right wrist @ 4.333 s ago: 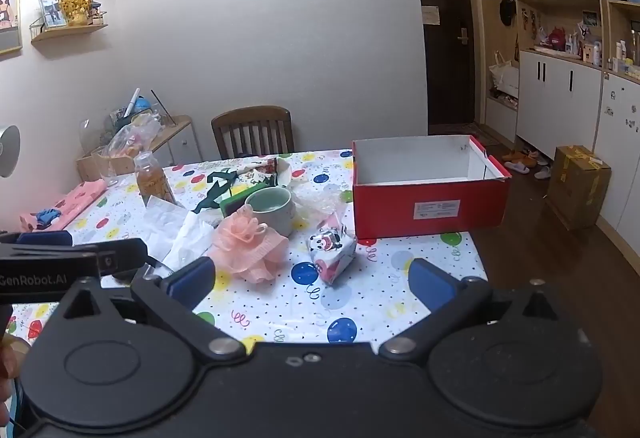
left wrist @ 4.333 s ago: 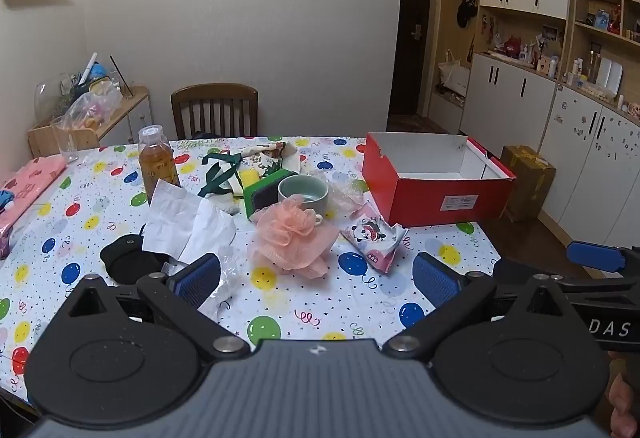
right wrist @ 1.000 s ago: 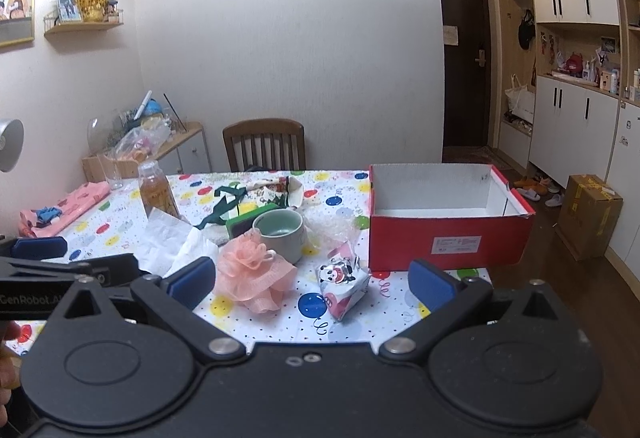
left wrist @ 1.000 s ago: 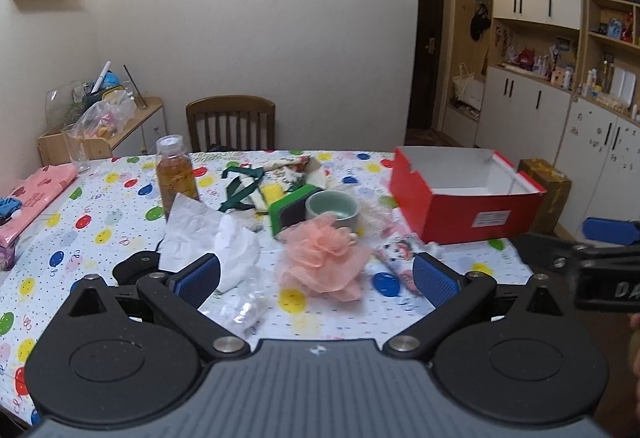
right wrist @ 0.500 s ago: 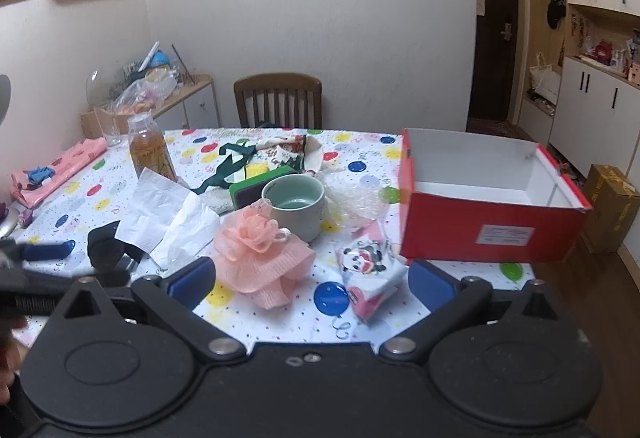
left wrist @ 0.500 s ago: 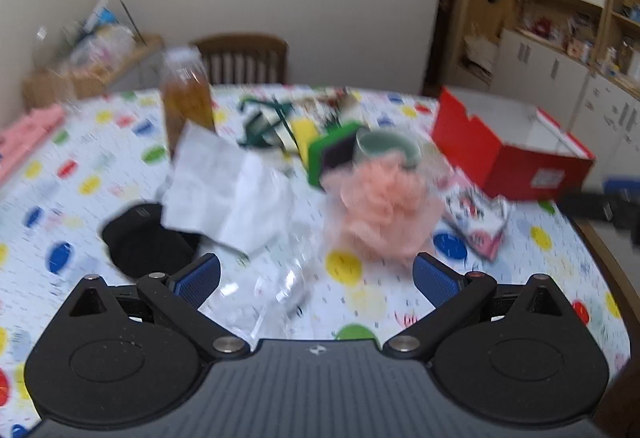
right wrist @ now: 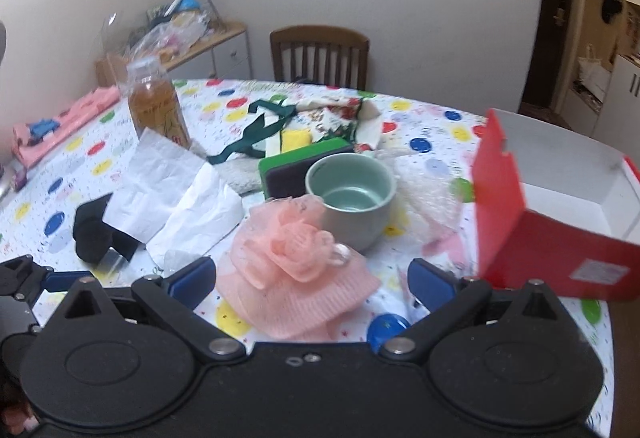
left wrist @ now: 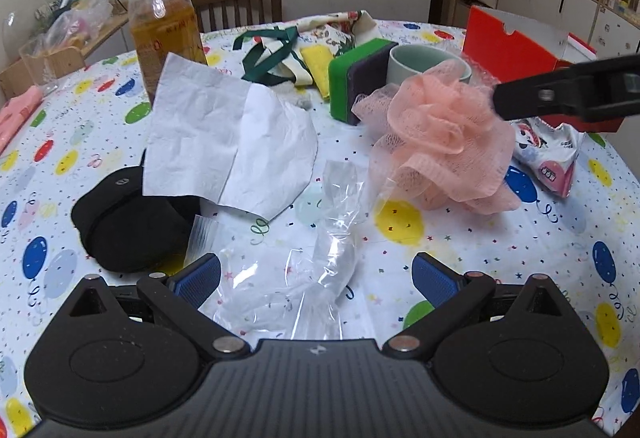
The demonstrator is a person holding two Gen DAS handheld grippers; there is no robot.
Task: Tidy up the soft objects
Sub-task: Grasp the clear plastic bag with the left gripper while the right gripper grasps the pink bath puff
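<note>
My left gripper (left wrist: 316,278) is open, low over the table, with a crumpled clear plastic bag (left wrist: 320,258) lying between its fingers. Beyond it lie a white tissue sheet (left wrist: 228,133), a black cloth (left wrist: 128,226) and a pink mesh pouf (left wrist: 440,145). My right gripper (right wrist: 311,280) is open too, its fingers on either side of the pink pouf (right wrist: 296,270). One of its fingers (left wrist: 568,93) reaches in from the right in the left wrist view. An open red box (right wrist: 560,234) stands to the right.
A green cup (right wrist: 352,197), a green sponge (right wrist: 292,165), a tea bottle (right wrist: 158,105) and a floral bag with green ribbon (right wrist: 320,113) crowd the table's middle. A panda snack packet (left wrist: 548,153) lies by the box. A wooden chair (right wrist: 318,53) stands behind the table.
Both grippers have dropped and moved forward to the table. The left now straddles the clear plastic bag, the right the pink pouf. Both stay open.
</note>
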